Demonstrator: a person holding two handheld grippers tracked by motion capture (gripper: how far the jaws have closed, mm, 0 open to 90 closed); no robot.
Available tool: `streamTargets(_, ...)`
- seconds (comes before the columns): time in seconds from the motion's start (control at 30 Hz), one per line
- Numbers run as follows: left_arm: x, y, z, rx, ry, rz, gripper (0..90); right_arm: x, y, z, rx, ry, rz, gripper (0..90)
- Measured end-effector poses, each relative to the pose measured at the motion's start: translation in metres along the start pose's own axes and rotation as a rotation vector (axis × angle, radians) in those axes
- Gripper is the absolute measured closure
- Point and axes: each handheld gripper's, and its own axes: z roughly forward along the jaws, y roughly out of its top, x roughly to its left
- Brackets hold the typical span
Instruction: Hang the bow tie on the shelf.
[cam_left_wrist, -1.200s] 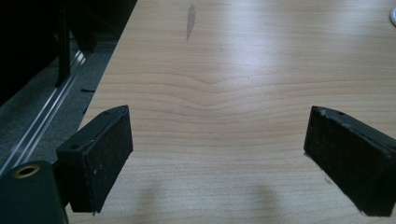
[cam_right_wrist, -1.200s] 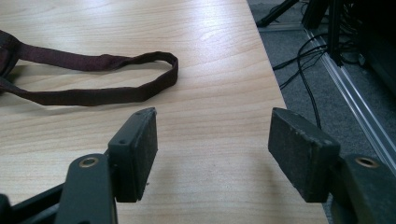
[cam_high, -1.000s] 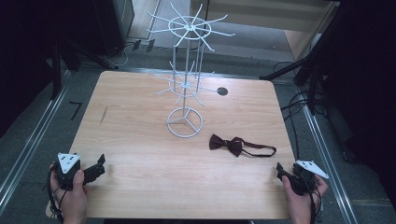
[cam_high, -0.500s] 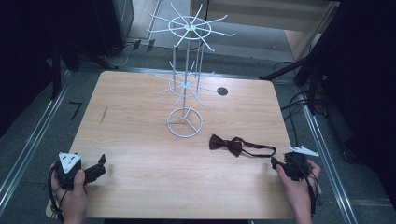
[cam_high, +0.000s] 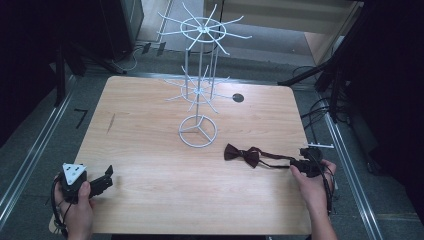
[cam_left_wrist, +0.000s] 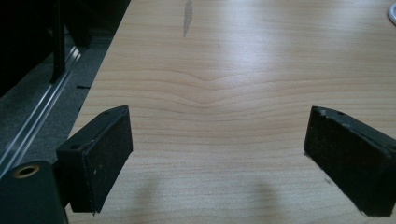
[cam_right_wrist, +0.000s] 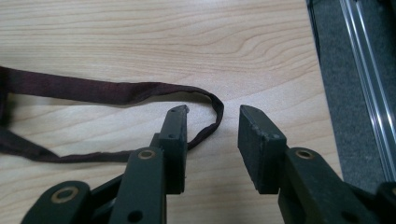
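Observation:
A dark maroon bow tie (cam_high: 242, 154) lies flat on the wooden table (cam_high: 150, 155), right of the middle, its thin strap (cam_right_wrist: 116, 91) trailing toward the right edge. My right gripper (cam_high: 299, 163) is low over the strap's looped end. In the right gripper view the loop (cam_right_wrist: 217, 112) curls into the gap between the jaws of the right gripper (cam_right_wrist: 214, 112). Those jaws have just been closing, but a gap remains and neither pad presses the strap. At the near left corner my left gripper (cam_high: 106, 179) stands wide open over bare wood (cam_left_wrist: 219, 126).
A white wire display rack (cam_high: 198, 90) with radiating arms stands mid-table on a ring base (cam_high: 198, 131). A black round grommet (cam_high: 238, 98) sits behind it. The table's right edge and a metal floor rail (cam_right_wrist: 369, 93) run close to my right gripper.
My right hand has moved in from the near right corner toward the strap's end, and its jaws have narrowed around the loop. The left hand and the bow tie have not moved.

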Motion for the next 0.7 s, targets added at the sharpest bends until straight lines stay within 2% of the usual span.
streamTargets(0.13, 0.000, 0.000, 0.000, 0.000, 0.002, -0.002, 8.6, 0.002, 0.005, 0.006, 0.035, -0.022, -0.001, 65.6)
streamTargets(0.3, -0.001, 0.000, 0.000, 0.005, 0.002, 0.002, 8.7, 0.000, 0.007, 0.011, 0.072, -0.023, 0.018, 72.6)
streamTargets(0.4, 0.000, 0.000, 0.000, 0.007, 0.001, -0.001, 8.6, -0.002, 0.007, 0.012, 0.078, -0.008, 0.021, 79.0)
streamTargets(0.47, 0.000, 0.000, 0.000, 0.007, 0.001, -0.002, 8.6, -0.003, 0.005, 0.012, 0.072, 0.002, 0.012, 88.9)
streamTargets(0.5, 0.000, 0.000, 0.000, 0.009, 0.001, 0.000, 8.6, -0.003, 0.005, 0.012, 0.072, 0.002, 0.012, 88.9)
streamTargets(0.63, 0.000, 0.000, 0.000, 0.007, 0.002, -0.002, 8.7, 0.001, 0.003, 0.007, -0.019, 0.057, 0.007, 90.0)
streamTargets(0.67, 0.000, 0.000, 0.000, 0.009, 0.000, -0.003, 8.7, 0.004, 0.003, 0.001, -0.076, 0.077, 0.002, 90.0)
streamTargets(0.7, 0.000, 0.000, 0.000, 0.009, 0.000, -0.003, 8.7, 0.005, 0.003, -0.002, -0.103, 0.084, -0.004, 90.0)
